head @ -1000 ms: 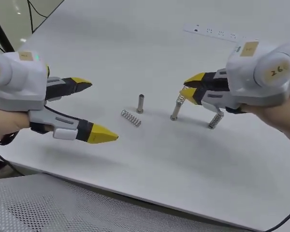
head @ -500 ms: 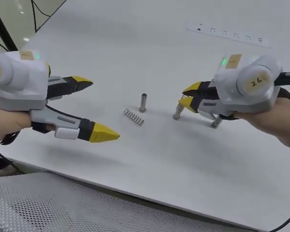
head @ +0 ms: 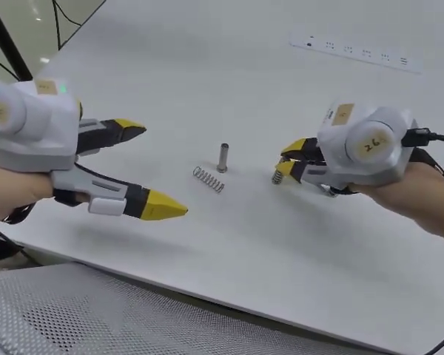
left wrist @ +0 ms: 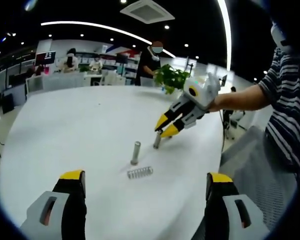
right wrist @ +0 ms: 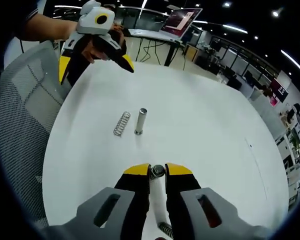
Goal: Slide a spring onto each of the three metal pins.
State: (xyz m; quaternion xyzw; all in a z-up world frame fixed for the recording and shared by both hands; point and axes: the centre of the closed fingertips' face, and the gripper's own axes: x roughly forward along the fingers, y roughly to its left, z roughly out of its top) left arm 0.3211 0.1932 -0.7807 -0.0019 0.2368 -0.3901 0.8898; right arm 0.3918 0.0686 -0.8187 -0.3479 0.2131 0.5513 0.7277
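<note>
Where the left gripper [head: 161, 170] hangs: low over the near edge of the bench [head: 244, 251], held level in the left hand [head: 7, 188] and pointing toward the middle of the work.
Left fingers: wide apart, one yellow tip above the other in the head view, clear of everything.
Loose spring [head: 208, 180]: lying flat on the bench ahead of the left gripper, just beside the bare pin.
Bare pin [head: 223, 157]: upright, just behind the loose spring.
Right gripper [head: 283, 163]: held in the right hand [head: 418, 196], reaching in from the right and tilted down so its tips sit low by the bench.
Right fingers: drawn to a narrow gap, clamped about the second spring [right wrist: 157, 171] at the top of the second pin.
Second pin [left wrist: 157, 141]: upright, near the bare pin on its right, under the yellow tips.
Third spring [right wrist: 164, 229]: coils show beneath the right gripper's body; whether it sits on a pin cannot be told.
Power strip [head: 359, 53]: flat at the far side of the bench, well apart from the pins.
</note>
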